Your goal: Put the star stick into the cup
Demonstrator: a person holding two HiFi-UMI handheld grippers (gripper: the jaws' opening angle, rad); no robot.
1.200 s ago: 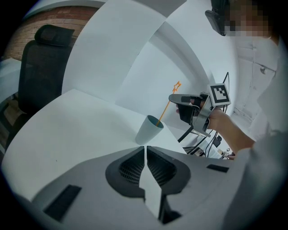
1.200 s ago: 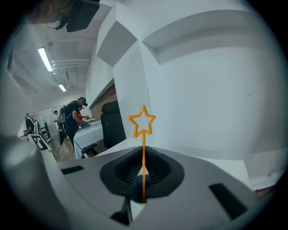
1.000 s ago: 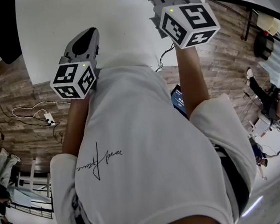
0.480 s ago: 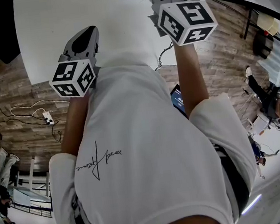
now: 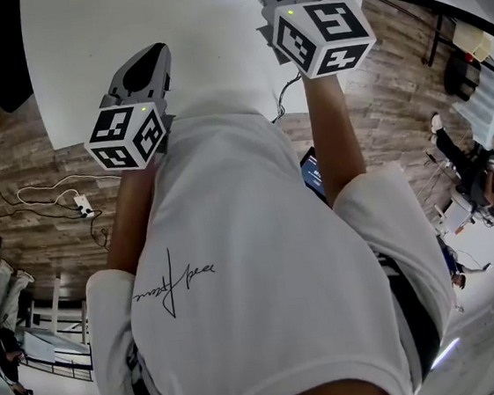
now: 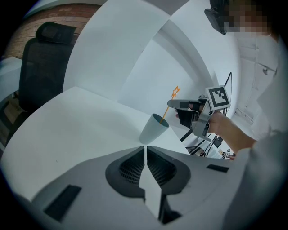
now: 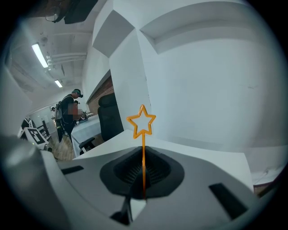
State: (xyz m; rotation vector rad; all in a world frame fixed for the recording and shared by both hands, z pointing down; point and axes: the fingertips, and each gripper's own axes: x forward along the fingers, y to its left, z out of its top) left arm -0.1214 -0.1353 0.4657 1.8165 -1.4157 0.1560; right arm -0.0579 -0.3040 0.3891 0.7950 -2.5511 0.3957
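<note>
Cup, pale blue-grey tapered plastic (image 6: 154,128). Stood on its narrow base on a white tabletop (image 6: 67,130), mouth open.

Thin orange stick topped with an outline star (image 7: 143,141). Hung over the cup, star end up, leaning slightly. From the left gripper view, lower tip dipped just inside the cup's rim. Could not tell whether the tip touched the cup's inner wall or bottom.

Right gripper (image 7: 143,155): clenched on the stick's shaft, some way below the star. Hovered just above the cup's mouth, a little to its right side, clear of the rim.

Left gripper (image 6: 145,150): jaws pressed together, nothing between them. Pointed toward the cup from the near side, apart from it, low over the tabletop.

Black high-backed office chair (image 6: 47,58): well beyond the cup, to its left, past the table's edge.

Cup itself cut off at the top edge of the head view; seen properly only from the left gripper view.
</note>
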